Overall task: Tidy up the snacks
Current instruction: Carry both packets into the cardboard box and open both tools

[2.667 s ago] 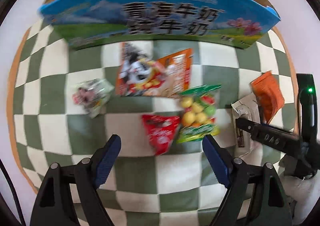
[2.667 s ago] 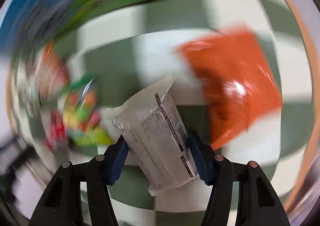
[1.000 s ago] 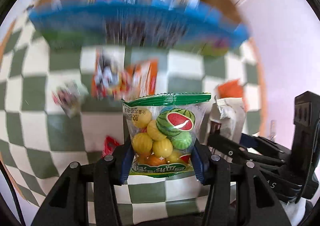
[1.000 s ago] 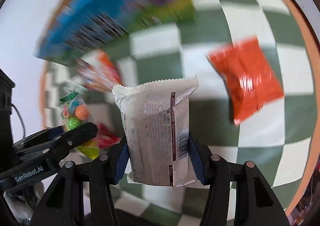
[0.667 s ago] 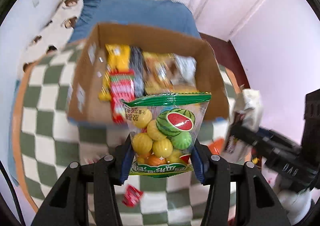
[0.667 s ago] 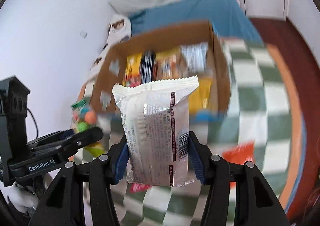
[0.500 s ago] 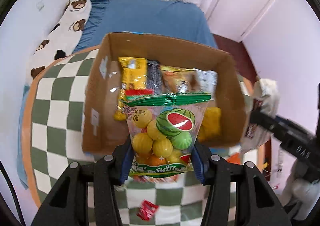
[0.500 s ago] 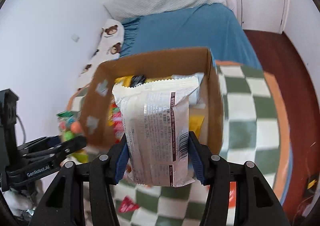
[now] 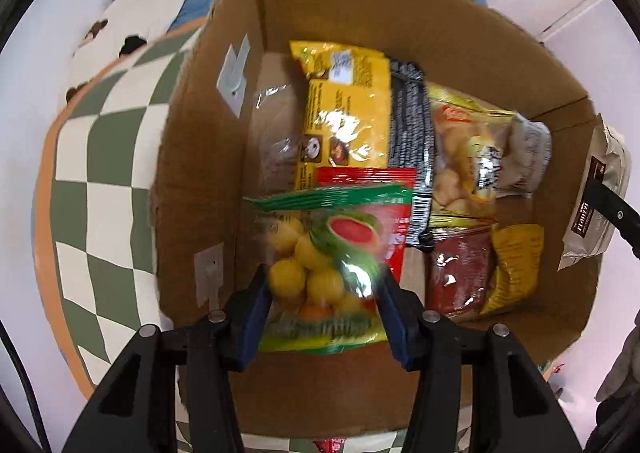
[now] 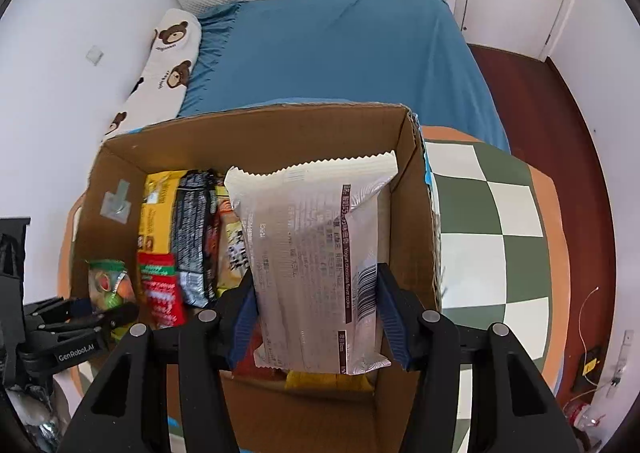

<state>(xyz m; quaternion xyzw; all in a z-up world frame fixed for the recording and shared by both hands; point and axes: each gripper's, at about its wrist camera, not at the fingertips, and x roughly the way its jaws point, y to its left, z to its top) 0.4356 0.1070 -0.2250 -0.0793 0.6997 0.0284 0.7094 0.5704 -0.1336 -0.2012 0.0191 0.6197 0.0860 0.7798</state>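
Note:
My left gripper (image 9: 322,317) is shut on a clear fruit candy bag (image 9: 326,253) with a green top, held over the left part of the open cardboard box (image 9: 192,173). My right gripper (image 10: 316,313) is shut on a silver-white cookie packet (image 10: 316,253), held over the right part of the same box (image 10: 420,213). The box holds several snack packs: a yellow pack (image 9: 344,101), a black pack (image 9: 412,133) and a red pack (image 9: 456,273). The cookie packet also shows at the right edge of the left wrist view (image 9: 596,205). The left gripper and candy bag show low left in the right wrist view (image 10: 106,287).
The box stands on a green-and-white checkered table (image 10: 492,237) with an orange rim. A bed with a blue sheet (image 10: 340,53) and a bear-print pillow (image 10: 160,69) lies behind it. Red-brown floor (image 10: 540,113) is to the right.
Both grippers have risen from the table and moved forward over the open box, each still holding its packet. The left one has come closer and lower into the box.

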